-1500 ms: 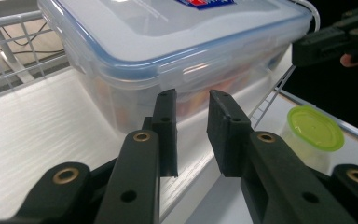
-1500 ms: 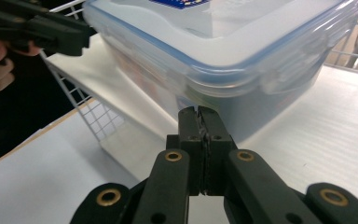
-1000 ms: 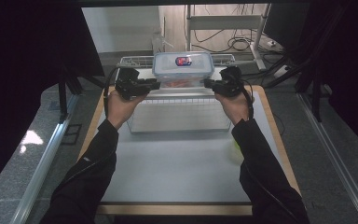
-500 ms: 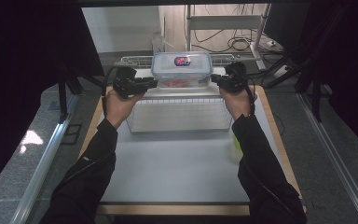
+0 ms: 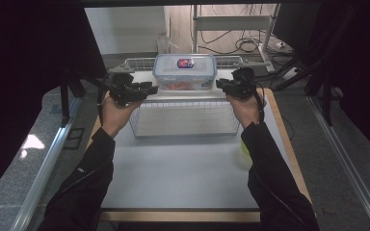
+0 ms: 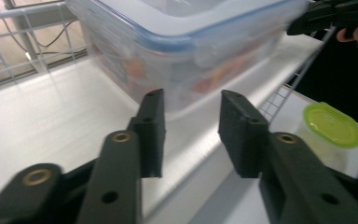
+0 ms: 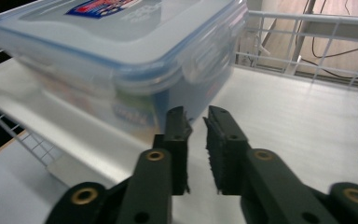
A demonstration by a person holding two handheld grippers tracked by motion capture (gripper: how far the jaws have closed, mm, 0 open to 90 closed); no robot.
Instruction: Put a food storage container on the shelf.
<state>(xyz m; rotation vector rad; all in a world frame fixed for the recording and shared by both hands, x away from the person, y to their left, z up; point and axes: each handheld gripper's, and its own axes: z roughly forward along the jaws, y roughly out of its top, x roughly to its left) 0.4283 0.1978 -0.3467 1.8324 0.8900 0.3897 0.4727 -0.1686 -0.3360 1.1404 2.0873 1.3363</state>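
Box [image 5: 185, 72] contents blurred; we flank it in basket [image 5: 183, 126], left tongs [image 5: 150, 88], right tongs [image 5: 220, 83] just opening, empty.

Pale tabletop [image 5: 183, 178] with a wooden edge along the near side. Small container with a yellow-green lid [image 6: 333, 125] standing on it, toward the right, just outside the wire basket. Behind, a metal shelf frame [image 5: 231, 21] with dark cables [image 5: 245, 45] coiled on the floor.
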